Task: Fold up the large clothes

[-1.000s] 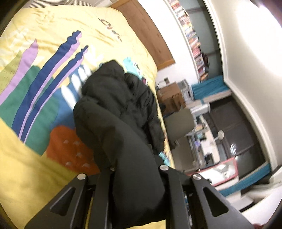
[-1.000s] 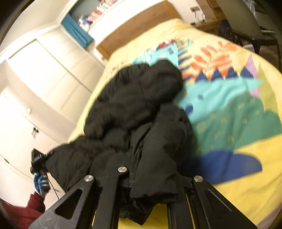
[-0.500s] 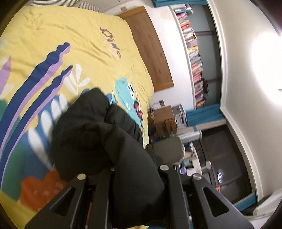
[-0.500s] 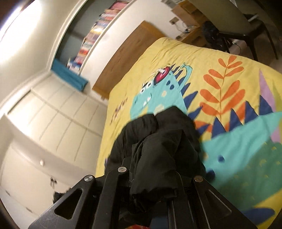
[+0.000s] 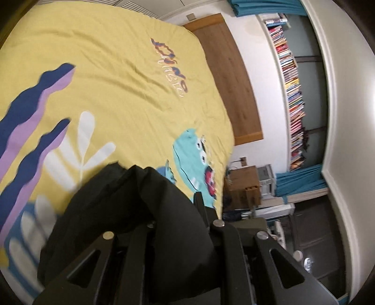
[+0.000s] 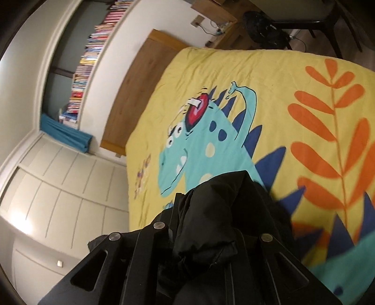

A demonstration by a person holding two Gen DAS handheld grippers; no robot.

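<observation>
A black puffy jacket (image 5: 131, 211) is bunched in both grippers, lifted over the bed. My left gripper (image 5: 178, 211) is shut on a thick fold of the jacket, which fills the gap between the fingers. My right gripper (image 6: 211, 211) is shut on another fold of the same jacket (image 6: 222, 211). The jacket hangs from both grips and hides the fingertips. Below lies the yellow dinosaur duvet (image 5: 112, 77), also in the right wrist view (image 6: 281, 77).
A wooden headboard (image 5: 229, 77) stands at the bed's far end. A bookshelf (image 5: 293, 93) runs along the wall. A bedside cabinet (image 5: 243, 185) and desk clutter stand beside the bed. White wardrobe doors (image 6: 58, 187) line the other side. A chair (image 6: 304, 14) stands by the bed.
Both grippers have risen and carried the jacket toward the headboard. The jacket lay spread on the bed before and now hangs gathered from both grips, uncovering the dinosaur print.
</observation>
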